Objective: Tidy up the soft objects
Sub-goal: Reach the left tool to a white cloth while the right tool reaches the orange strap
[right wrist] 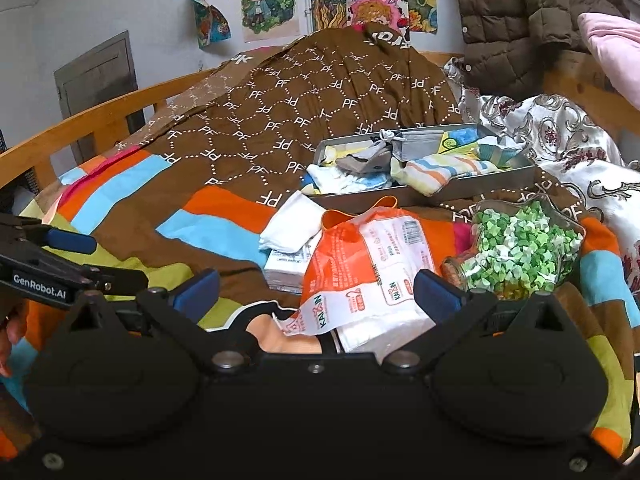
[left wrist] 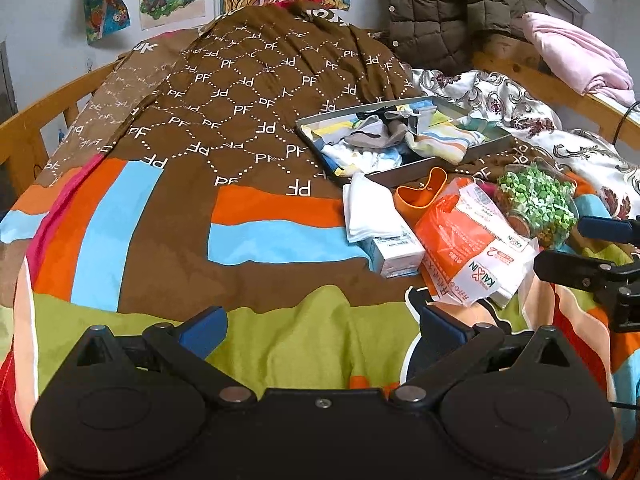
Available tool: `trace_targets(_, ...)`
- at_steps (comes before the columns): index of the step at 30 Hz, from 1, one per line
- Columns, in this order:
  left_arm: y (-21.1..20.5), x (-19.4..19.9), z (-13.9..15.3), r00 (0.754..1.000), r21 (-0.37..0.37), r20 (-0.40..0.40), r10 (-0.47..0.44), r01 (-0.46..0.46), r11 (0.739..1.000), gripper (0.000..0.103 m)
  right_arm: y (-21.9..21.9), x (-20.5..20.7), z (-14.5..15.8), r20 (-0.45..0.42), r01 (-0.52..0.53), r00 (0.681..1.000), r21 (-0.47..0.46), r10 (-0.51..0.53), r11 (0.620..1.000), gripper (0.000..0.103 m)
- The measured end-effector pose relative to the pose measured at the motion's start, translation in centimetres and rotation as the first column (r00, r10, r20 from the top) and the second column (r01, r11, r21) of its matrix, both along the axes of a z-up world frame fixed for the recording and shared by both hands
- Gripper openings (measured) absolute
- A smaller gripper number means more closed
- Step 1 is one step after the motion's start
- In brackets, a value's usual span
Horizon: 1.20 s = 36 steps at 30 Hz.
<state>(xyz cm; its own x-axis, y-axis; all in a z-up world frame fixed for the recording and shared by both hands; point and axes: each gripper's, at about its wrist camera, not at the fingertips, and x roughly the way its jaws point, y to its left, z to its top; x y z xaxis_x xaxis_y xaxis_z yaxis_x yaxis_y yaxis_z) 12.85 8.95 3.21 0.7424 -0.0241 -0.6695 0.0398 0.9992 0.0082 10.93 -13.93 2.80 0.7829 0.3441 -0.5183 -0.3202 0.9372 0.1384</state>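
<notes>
My left gripper (left wrist: 320,334): fingers spread wide, nothing between them, hovering over the green patch of the bedspread (left wrist: 280,344). My right gripper (right wrist: 316,296): likewise spread and empty, its far finger just beside the plastic tissue pack (right wrist: 372,268). Tray (right wrist: 472,188): grey, shallow, lying on the brown quilt (right wrist: 300,120) beyond the clutter, long axis running left to right across my right view, holding a jumble of small socks (right wrist: 436,170) whose individual shapes I cannot separate. Folded white cloth (right wrist: 292,224): lying over a small box that is mostly hidden. Jar of green paper stars (right wrist: 524,252): tipped on its side, mouth toward me.
</notes>
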Motion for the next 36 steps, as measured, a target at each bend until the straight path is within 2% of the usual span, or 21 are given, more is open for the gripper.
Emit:
trace_targets(6, 0.2, 0.4, 0.5, 1.0, 0.047, -0.015, 0.003, -0.002, 0.999, 0.102, -0.2, 0.4, -0.4, -0.004, 0.014, 1.0, 0.011, -0.014, 1.0, 0.102)
trace_targets(9, 0.1, 0.9, 1.5, 0.999, 0.094, -0.022, -0.028, 0.03, 0.995, 0.102, -0.2, 0.5, -0.4, 0.006, 0.033, 0.999, 0.022, -0.033, 0.999, 0.102)
trace_targets(17, -0.5, 4.8, 4.1, 0.989, 0.166, -0.121, -0.083, 0.102, 0.981, 0.102, 0.0, 1.4, -0.9, 0.035, 0.073, 0.997, 0.034, -0.075, 0.997, 0.102)
trace_targets(21, -0.5, 7.7, 4.3, 0.989, 0.153, -0.135, -0.066, 0.087, 0.984, 0.102, 0.2, 2.1, -1.2, 0.05, 0.094, 0.994, 0.036, -0.096, 0.995, 0.102)
trace_targets(25, -0.8, 10.3, 3.3, 0.992, 0.142, -0.105, -0.076, 0.091, 0.986, 0.102, 0.1, 3.4, -1.5, 0.057, 0.114, 0.991, 0.049, -0.117, 0.992, 0.102)
trace_targets(28, -1.0, 11.7, 2.5, 0.992, 0.158, -0.085, -0.094, 0.107, 0.982, 0.102, 0.3, 4.8, -1.9, 0.08, 0.131, 0.988, 0.04, -0.134, 0.991, 0.102)
trace_targets(36, -0.1, 14.6, 1.4, 0.994, 0.138, -0.059, -0.095, 0.102, 0.985, 0.102, 0.9, 9.9, -3.4, 0.131, 0.177, 0.975, 0.033, -0.179, 0.984, 0.102)
